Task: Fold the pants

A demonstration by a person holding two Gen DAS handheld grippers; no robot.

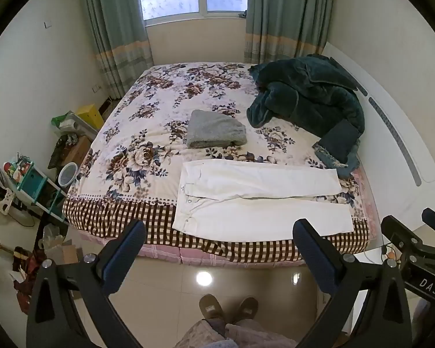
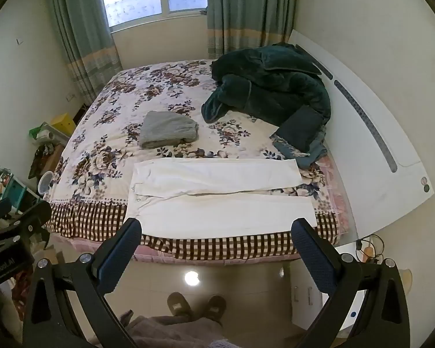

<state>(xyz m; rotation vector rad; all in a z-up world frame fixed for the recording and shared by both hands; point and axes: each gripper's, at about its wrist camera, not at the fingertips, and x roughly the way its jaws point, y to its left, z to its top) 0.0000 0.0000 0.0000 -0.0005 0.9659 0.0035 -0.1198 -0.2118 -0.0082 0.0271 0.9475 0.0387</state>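
White pants (image 1: pixel 258 200) lie flat along the near edge of the floral bed (image 1: pixel 148 156), waistband to the left, the two legs stretched to the right. They also show in the right wrist view (image 2: pixel 217 200). My left gripper (image 1: pixel 219 229) is open and empty, held above the floor just short of the bed's edge. My right gripper (image 2: pixel 217 227) is open and empty too, at the same distance from the pants. The right gripper's body shows at the right edge of the left wrist view (image 1: pixel 414 249).
A folded grey garment (image 1: pixel 214 130) lies mid-bed. A dark green quilt (image 1: pixel 307 95) is heaped at the far right by the white headboard (image 1: pixel 403 133). Cluttered shelves and boxes (image 1: pixel 34 179) stand left of the bed. Slippered feet (image 1: pixel 229 307) stand on the tiled floor.
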